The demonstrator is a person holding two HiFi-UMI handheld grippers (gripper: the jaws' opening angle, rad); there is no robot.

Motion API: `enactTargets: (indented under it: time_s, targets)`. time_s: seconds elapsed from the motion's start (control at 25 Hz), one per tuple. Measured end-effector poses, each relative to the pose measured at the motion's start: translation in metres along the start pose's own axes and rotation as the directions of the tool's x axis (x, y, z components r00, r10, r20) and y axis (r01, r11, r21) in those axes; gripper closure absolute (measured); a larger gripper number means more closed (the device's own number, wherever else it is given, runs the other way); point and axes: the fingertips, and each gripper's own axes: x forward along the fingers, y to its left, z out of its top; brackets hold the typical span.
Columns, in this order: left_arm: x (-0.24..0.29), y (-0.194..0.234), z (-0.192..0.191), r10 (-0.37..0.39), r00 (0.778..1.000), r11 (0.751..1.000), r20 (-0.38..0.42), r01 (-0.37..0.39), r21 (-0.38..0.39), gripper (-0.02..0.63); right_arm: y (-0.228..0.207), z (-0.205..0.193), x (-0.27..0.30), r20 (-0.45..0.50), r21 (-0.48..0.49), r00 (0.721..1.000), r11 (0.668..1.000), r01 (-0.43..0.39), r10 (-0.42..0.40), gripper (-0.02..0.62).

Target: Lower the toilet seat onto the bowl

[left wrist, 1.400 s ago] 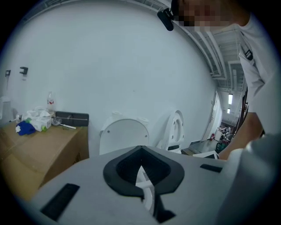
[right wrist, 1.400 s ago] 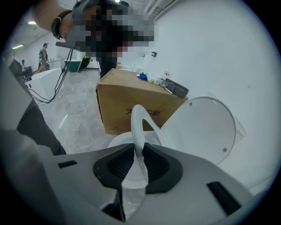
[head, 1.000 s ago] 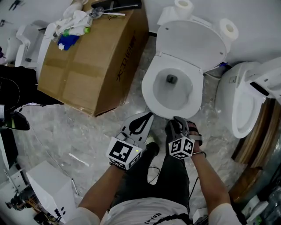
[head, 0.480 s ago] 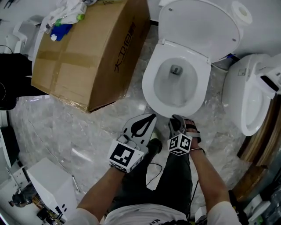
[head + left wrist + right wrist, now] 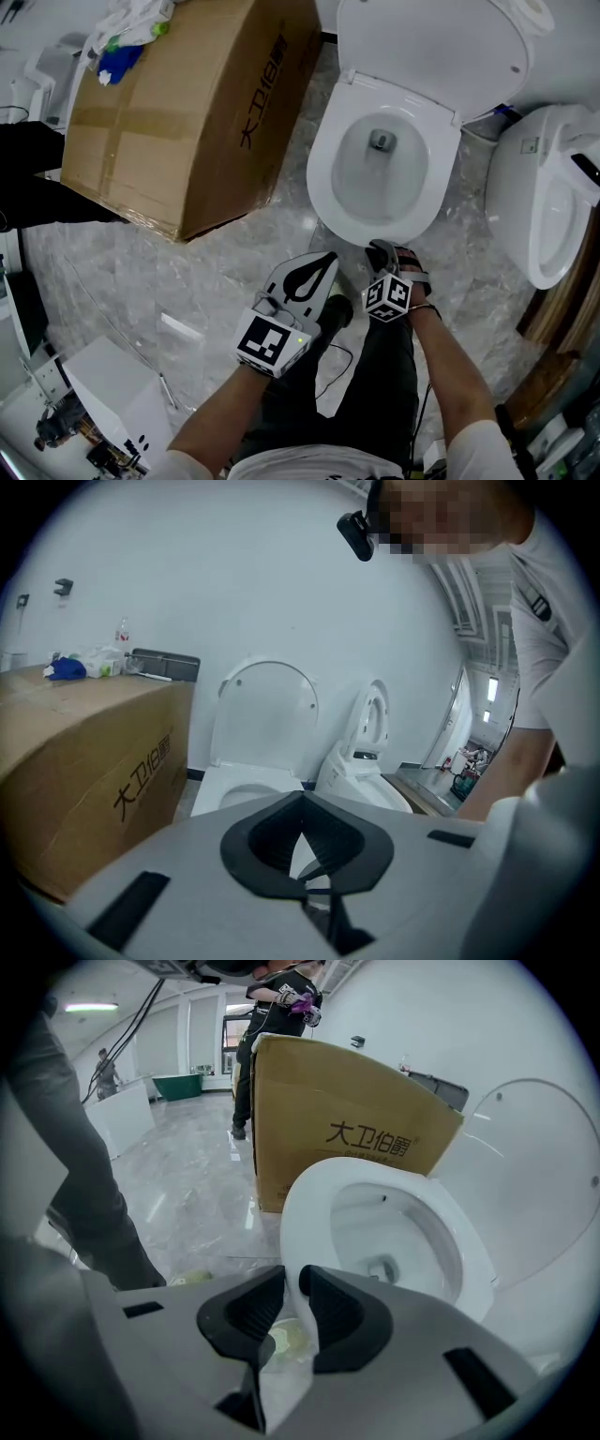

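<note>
The seat (image 5: 321, 183) is seen flat, or nearly so, on the bowl (image 5: 375, 187). Its near edge is pinched by the right hand-held gripper (image 5: 292, 1283). The left hand-held gripper (image 5: 323, 261) is pressed together, empty. If a gap remains, a slam could be caused by letting go. The seat could be lifted off if the pinch is dragged away unopened.

Looks like a warehouse or test hall, not a real bathroom: toilet (image 5: 322, 183) and second toilet (image 5: 530, 202) side by side, cardboard box (image 5: 178, 112) left, big open polished floor (image 5: 178, 272).
</note>
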Motion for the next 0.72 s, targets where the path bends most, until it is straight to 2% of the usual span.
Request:
enactTargets:
  time_s: [0.32, 0.52, 0.72]
  targets:
    - [0.005, 0.009, -0.010, 0.004, 1.000, 1.000, 0.000, -0.004, 0.008, 0.595, 0.006, -0.015, 0.027, -0.047, -0.004, 0.999, 1.000, -0.027, 0.027, 0.508]
    - [0.006, 0.017, -0.015, 0.007, 1.000, 1.000, -0.010, -0.007, 0.005, 0.595, 0.005, -0.015, 0.032, -0.041, -0.019, 0.999, 1.000, -0.024, 0.023, 0.507]
    - [0.006, 0.016, -0.010, 0.003, 1.000, 1.000, -0.002, -0.003, 0.006, 0.595, 0.001, -0.009, 0.026, -0.042, 0.045, 0.999, 0.999, -0.024, 0.026, 0.508]
